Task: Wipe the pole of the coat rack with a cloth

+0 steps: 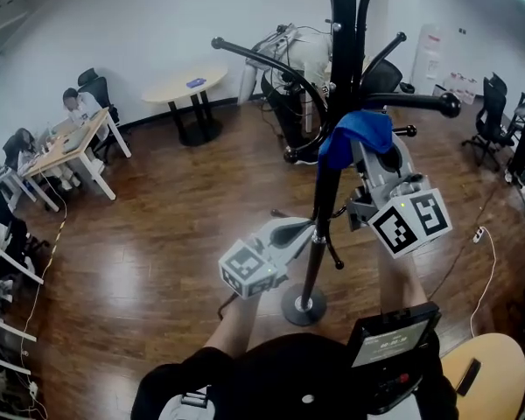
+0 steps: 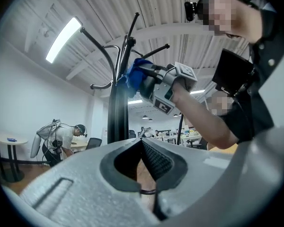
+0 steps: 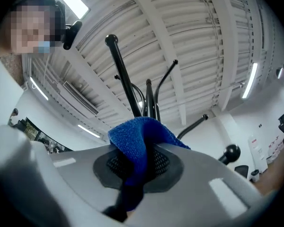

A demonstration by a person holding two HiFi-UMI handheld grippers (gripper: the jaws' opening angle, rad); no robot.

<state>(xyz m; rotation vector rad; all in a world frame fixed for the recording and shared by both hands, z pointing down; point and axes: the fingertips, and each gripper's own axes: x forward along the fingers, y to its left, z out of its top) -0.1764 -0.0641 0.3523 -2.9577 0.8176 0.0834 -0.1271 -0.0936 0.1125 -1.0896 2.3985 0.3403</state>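
The black coat rack pole (image 1: pixel 328 182) rises from its round base (image 1: pixel 304 306) on the wooden floor, with curved hooks (image 1: pixel 262 58) branching near the top. My right gripper (image 1: pixel 360 143) is shut on a blue cloth (image 1: pixel 354 134), which is pressed against the pole just under the hooks. In the right gripper view the cloth (image 3: pixel 137 137) bulges out of the closed right gripper (image 3: pixel 141 157), with hooks (image 3: pixel 123 74) above. My left gripper (image 1: pixel 308 227) is lower down, its tip at the pole, shut with nothing in it (image 2: pixel 143 150). The pole (image 2: pixel 116 112) stands just left of its tip.
A round table (image 1: pixel 192 86) stands at the back and desks (image 1: pixel 70 138) with seated people at the left. Office chairs (image 1: pixel 490 112) line the right side. A white cable (image 1: pixel 483 234) trails on the floor beside a round wooden table (image 1: pixel 494 366) at the bottom right.
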